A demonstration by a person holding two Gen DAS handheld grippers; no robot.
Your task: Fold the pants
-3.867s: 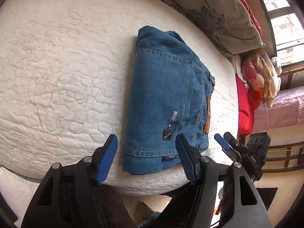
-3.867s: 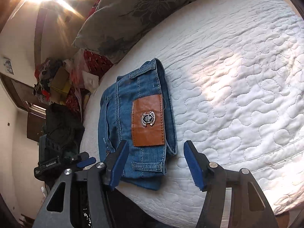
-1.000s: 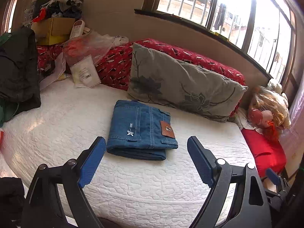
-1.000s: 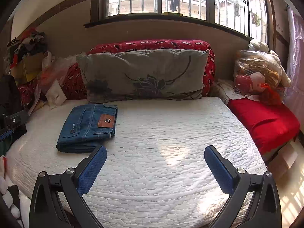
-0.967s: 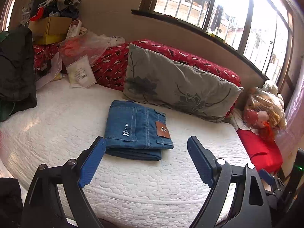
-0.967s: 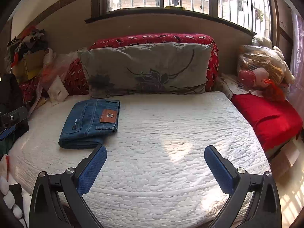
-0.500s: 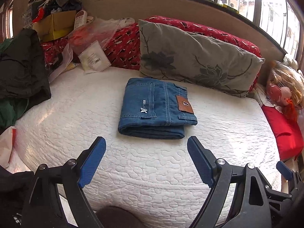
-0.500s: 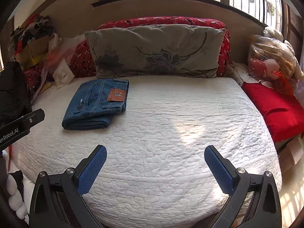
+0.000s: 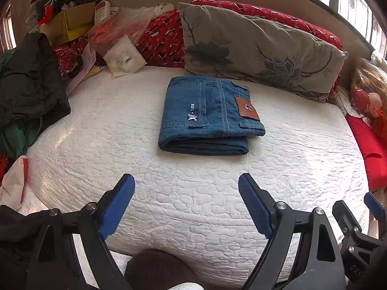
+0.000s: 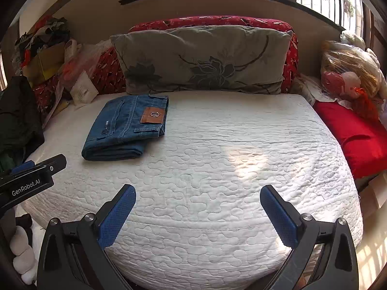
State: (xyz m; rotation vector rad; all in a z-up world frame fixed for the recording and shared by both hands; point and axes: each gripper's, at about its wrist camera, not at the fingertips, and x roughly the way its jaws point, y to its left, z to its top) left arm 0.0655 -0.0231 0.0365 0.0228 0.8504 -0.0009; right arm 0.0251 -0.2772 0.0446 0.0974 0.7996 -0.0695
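- Lying on the white quilted mattress (image 9: 193,205) as a compact rectangular bundle, the pants (image 9: 205,116) are sitting near the grey flowered pillow (image 9: 254,48), well apart from both claws; in the right wrist view the pants (image 10: 125,128) are showing toward the left side of the bed.
- Showing on the top layer are a back pocket and a brown leather patch (image 9: 247,109), with the thick folded edge facing the cameras and the waistband edge lying to the right.
- Hovering over the near edge of the mattress, the left gripper (image 9: 186,203) is standing wide open, its blue pads spread far apart and holding nothing.
- Hanging likewise above the near edge, the right gripper (image 10: 198,212) is spread wide and is gripping nothing.
- Judging from the tidy, squared stack, the folding is looking essentially complete.
- Handling, as a judgement: the denim is appearing soft but fairly heavy and thick for cloth, not fragile and not slippery; the layers are likely to slide apart if only the top one is pinched.
- Taking hold, if moving is needed, is best done at the thick folded edge nearest the cameras, with the fingers closing over all layers at two spaced places.
- Resting at the left of the bed are a dark jacket (image 9: 29,79) and a cardboard box (image 9: 70,21), neither touching the pants.
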